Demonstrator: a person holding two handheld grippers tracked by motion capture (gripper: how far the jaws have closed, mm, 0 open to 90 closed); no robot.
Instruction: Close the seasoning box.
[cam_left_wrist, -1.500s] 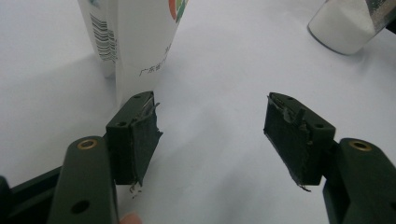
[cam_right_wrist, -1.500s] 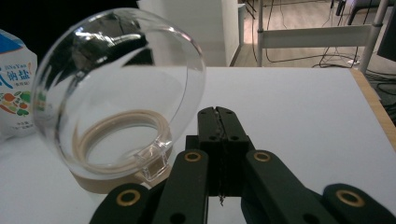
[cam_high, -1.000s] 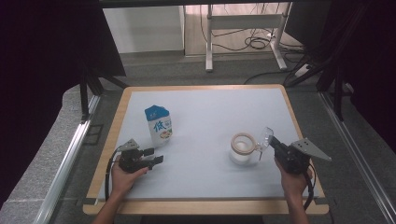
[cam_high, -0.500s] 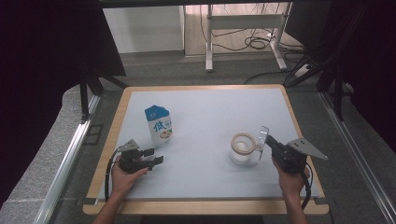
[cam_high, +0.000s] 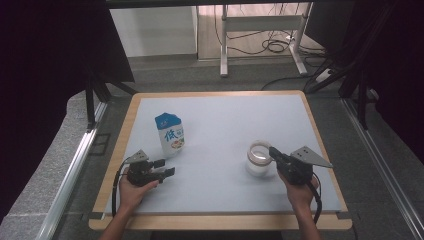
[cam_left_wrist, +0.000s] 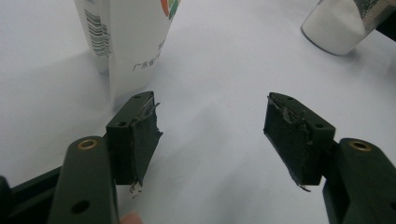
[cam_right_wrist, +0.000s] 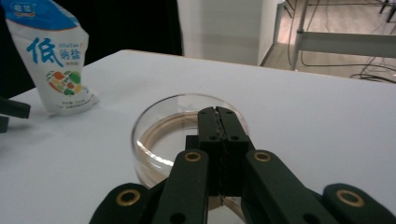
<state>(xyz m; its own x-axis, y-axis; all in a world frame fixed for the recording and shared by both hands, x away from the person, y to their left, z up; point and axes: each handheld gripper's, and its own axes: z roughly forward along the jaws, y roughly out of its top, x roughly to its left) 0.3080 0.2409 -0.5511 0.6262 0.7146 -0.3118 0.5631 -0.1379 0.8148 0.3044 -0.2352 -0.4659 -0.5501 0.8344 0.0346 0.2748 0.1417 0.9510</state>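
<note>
A blue and white pouch (cam_high: 170, 135) with printed characters stands left of the middle of the white table; its lower part (cam_left_wrist: 126, 37) is just beyond my left gripper, and it (cam_right_wrist: 51, 60) stands far left in the right gripper view. My left gripper (cam_high: 166, 167) rests low on the table in front of the pouch, jaws open (cam_left_wrist: 212, 126) with nothing between them. A round clear glass (cam_high: 259, 159) with an open top stands to the right (cam_right_wrist: 154, 135); white shows inside it (cam_left_wrist: 336, 23). My right gripper (cam_high: 272, 150) is shut, its tips (cam_right_wrist: 217, 112) over the glass's near rim.
The white table top has a wooden border (cam_high: 220, 222). A metal rail (cam_high: 75, 170) runs along the left side. Beyond the far edge are a metal stand (cam_high: 260, 30) and cables (cam_high: 275, 47) on the floor. Open white surface lies between pouch and glass.
My right gripper has moved left toward the glass, and its tips now reach over the rim. The left gripper, pouch and glass have stayed where they were.
</note>
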